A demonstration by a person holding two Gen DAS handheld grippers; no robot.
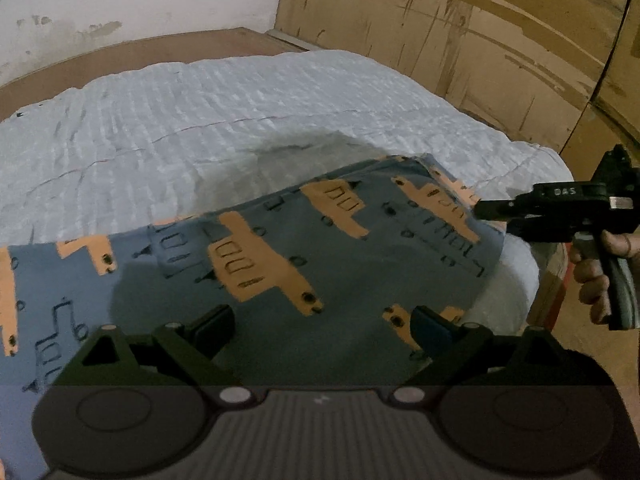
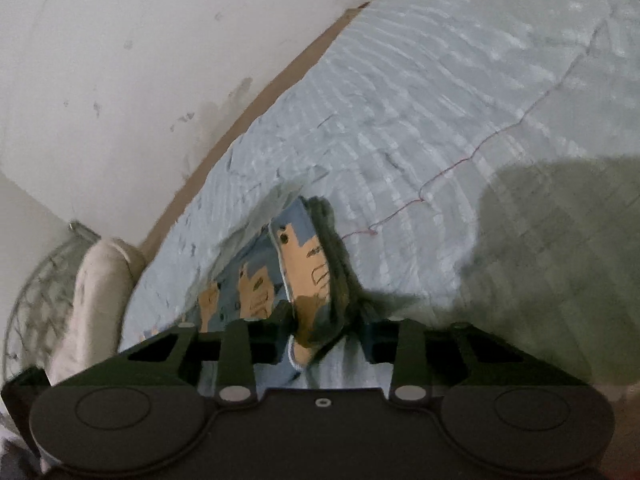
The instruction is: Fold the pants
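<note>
Pants cover quilt; left gripper gapes; right gripper pinches pants.

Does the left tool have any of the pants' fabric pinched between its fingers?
No, the left tool stands wide open above the pants, its fingers apart with nothing pinched.

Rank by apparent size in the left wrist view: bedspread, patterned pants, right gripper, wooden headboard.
1. Bedspread
2. Patterned pants, though nearness to the lens inflates them
3. Wooden headboard, cut off by the frame, so unsure against the pants
4. Right gripper
</note>
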